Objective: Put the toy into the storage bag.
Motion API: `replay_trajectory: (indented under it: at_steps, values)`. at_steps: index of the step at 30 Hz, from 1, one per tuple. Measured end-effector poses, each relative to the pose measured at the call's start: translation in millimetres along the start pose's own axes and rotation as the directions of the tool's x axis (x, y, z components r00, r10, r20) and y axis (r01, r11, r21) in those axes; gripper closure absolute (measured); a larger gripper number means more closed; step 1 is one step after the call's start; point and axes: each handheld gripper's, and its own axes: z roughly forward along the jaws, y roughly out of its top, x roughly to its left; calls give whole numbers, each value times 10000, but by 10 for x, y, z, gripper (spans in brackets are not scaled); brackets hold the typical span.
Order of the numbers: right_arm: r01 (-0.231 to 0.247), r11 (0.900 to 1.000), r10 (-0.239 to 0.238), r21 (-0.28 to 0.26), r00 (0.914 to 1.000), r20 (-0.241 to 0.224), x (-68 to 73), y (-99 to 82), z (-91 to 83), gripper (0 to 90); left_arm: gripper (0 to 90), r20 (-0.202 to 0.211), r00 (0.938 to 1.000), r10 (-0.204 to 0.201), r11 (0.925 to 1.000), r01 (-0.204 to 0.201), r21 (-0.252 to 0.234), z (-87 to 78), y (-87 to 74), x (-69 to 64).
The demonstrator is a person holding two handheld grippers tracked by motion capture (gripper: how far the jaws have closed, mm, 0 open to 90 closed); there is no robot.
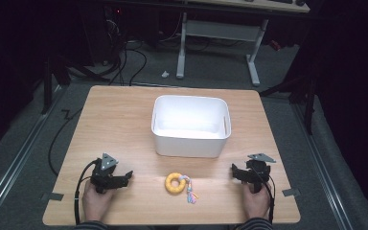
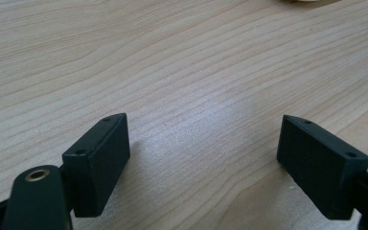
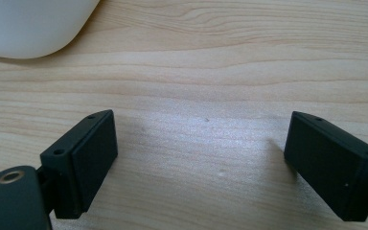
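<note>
Both grippers resting low near the front edge of the desk (image 1: 120,120), left gripper (image 1: 124,178) toward the front left corner, right gripper (image 1: 236,171) toward the front right. Jaws of each standing wide apart with bare wood between them, gripping nothing.

Yellow ring toy (image 1: 175,183) lying flat near the middle of the front edge, between the two grippers and apart from both, just in front of the white bin (image 1: 190,143). Pastel rope tail (image 1: 190,190) knotted to its right side and trailing toward the front edge. Long axis running from the ring's upper left down to the tail's end at lower right, so pointing at a slant toward the front right corner.

Likely step: reaching for the toy, probably to drop it into the bin. Best done with one gripper only, coming in low and level, closing across the ring's thick rim rather than on the limp tail. Worth keeping the jaws wide until the rim sits squarely between the pads, then lifting clear so the tail does not catch on the bin's wall.
</note>
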Motion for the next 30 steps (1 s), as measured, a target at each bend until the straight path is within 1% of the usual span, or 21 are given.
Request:
replay_trajectory:
  at_steps: [21,30]
  values:
    - [-38,10000,38,14,10000,46,8,-4,-6,112,191,25,10000,-3,10000,3,16,-1,1,3]
    - [42,10000,-42,4,10000,-89,3,-18,-18,110,190,47,10000,-33,10000,33,4,-2,1,5]
